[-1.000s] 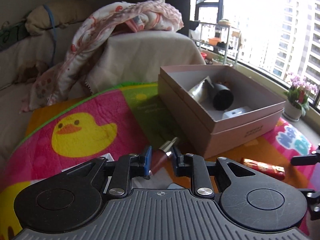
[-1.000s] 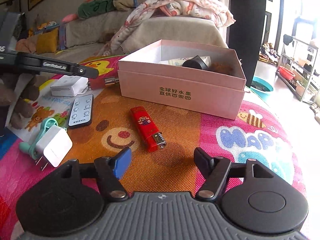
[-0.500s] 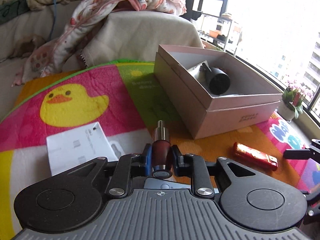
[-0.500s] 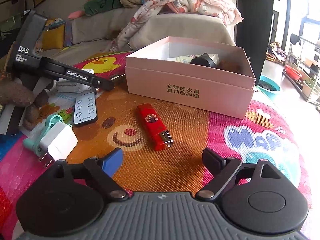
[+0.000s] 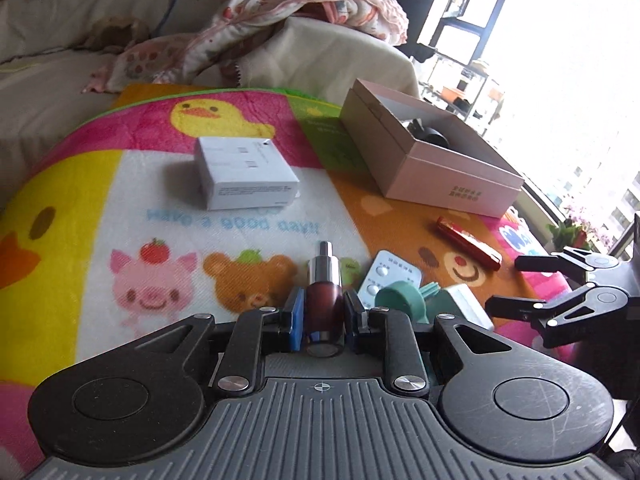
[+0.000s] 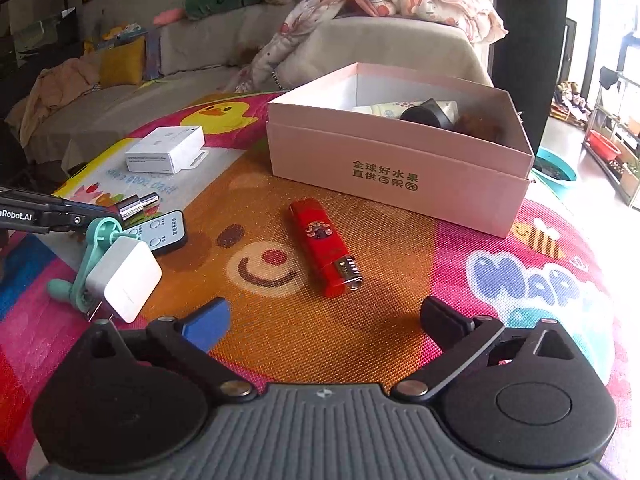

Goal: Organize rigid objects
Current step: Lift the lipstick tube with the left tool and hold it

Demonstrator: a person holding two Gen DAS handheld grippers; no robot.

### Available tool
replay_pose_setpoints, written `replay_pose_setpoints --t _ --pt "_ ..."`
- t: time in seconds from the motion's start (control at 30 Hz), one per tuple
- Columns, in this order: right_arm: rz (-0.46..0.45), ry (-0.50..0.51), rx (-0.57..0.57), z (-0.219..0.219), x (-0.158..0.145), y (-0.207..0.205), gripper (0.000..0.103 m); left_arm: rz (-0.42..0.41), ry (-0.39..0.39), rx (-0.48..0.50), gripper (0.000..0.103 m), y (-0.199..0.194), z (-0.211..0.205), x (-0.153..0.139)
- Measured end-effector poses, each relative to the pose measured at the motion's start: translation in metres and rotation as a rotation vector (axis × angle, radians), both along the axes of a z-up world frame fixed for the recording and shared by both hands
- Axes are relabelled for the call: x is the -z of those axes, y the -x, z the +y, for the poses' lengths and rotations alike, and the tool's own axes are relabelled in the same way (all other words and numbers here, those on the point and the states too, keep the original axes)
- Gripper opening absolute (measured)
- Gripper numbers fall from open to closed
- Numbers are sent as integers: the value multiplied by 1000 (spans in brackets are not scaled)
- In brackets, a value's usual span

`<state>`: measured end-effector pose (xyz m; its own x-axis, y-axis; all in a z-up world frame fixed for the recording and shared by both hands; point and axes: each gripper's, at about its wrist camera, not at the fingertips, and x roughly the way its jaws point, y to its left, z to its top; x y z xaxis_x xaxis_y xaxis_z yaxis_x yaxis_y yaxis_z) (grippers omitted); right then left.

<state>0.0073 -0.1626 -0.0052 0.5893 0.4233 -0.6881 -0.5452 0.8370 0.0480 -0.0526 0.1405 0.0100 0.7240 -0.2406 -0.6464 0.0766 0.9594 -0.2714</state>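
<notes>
Left hand-held gripper [image 5: 323, 314] is pinching the small dark-red bottle [image 5: 323, 304] at lower centre; the smooth round body may be slipping or rolling out. Right hand-held gripper [image 6: 324, 318] is hanging spread before the red lighter [image 6: 325, 252]. Pink box [image 5: 452, 190] is sitting upper right, well apart.

Open mat [image 6: 360, 340] betw right gripper [image 6: 324, 320] fingers and the red lighter [image 6: 325, 254], nothing in that gap. Past the lighter the pink box [image 6: 400, 172] walls off the far side; its top is open, w/ a black item [image 6: 426, 116] and a tube inside. Left side is crowded: white charger [image 6: 122, 278], teal clip [image 6: 100, 236], remote [image 6: 164, 232] bunched close together, touching or overlapping. White carton [image 5: 246, 172] stands apart further back, bare mat around it. Left gripper [image 5: 322, 314] w/ its bottle [image 5: 324, 304] sits just beside that cluster
</notes>
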Motion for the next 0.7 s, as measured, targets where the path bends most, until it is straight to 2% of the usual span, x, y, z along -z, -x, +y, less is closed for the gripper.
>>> replay_pose_setpoints --t 0.1,0.27,0.43,0.7 --pt "6 13 -14 1 0 -1 103 4 2 -30 25 20 6 -2" --pt "4 17 -14 2 1 -1 103 21 26 46 26 38 -4 -1" --pt "-2 11 -11 1 1 0 103 6 33 118 26 36 -29 3" --pt "-6 11 -8 1 1 0 103 9 4 103 26 21 -55 4"
